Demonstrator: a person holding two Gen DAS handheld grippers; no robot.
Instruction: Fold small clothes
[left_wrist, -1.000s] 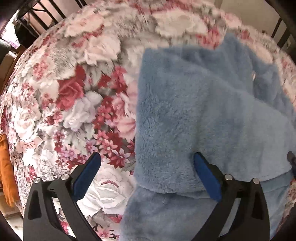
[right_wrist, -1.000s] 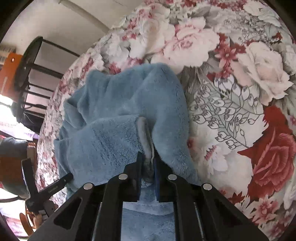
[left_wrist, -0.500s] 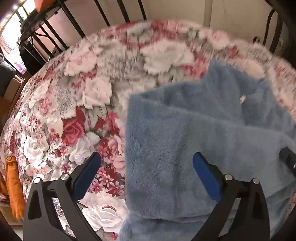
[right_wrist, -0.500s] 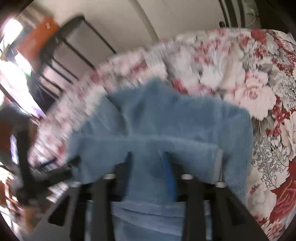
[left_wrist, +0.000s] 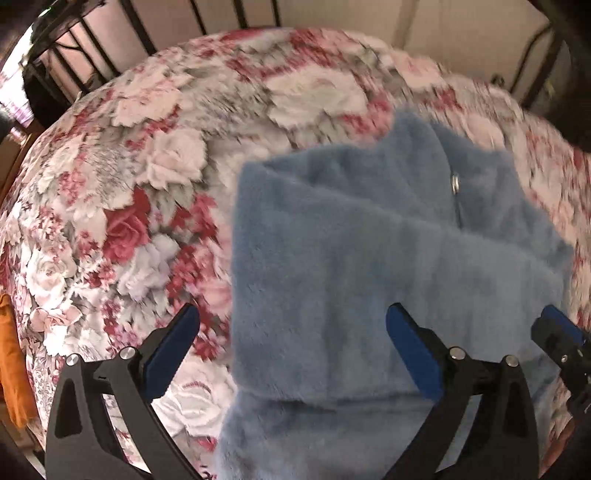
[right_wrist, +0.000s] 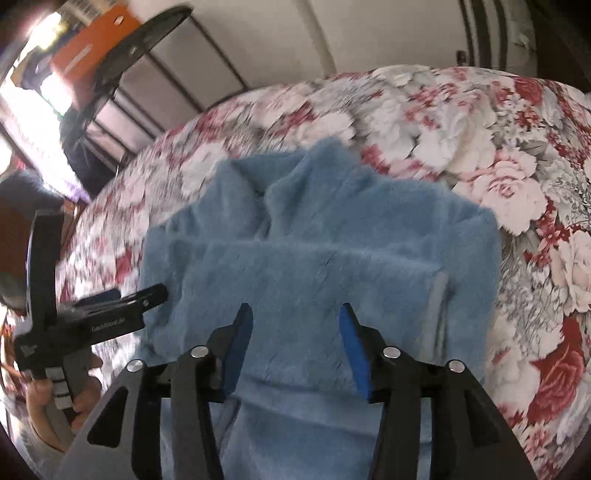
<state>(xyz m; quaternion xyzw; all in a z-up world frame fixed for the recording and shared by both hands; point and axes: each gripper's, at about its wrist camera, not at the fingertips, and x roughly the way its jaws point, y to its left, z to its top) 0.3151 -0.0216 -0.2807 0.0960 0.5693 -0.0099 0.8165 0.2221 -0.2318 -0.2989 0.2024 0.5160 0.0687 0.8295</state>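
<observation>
A fluffy light-blue garment (left_wrist: 369, 266) lies on the floral cloth, with one part folded across its middle and a small zipper pull (left_wrist: 455, 182) near its collar. My left gripper (left_wrist: 291, 332) is open above the garment's left edge and holds nothing. In the right wrist view the same garment (right_wrist: 314, 258) shows a grey-trimmed cuff (right_wrist: 437, 295) on the folded part. My right gripper (right_wrist: 295, 328) is open over the fold and holds nothing. The left gripper (right_wrist: 110, 306) shows at the left of that view, the right gripper's tip at the right edge of the left wrist view.
The floral cloth (left_wrist: 129, 192) covers a rounded surface. Dark metal rails (left_wrist: 129, 33) stand behind it at the far edge. An orange cloth (left_wrist: 11, 362) hangs at the left edge. A black rack with an orange box (right_wrist: 92, 48) stands at the back left.
My right gripper has let go of the garment's cuff and opened. Both grippers have pulled back and up from the garment. The folded part now lies flat.
</observation>
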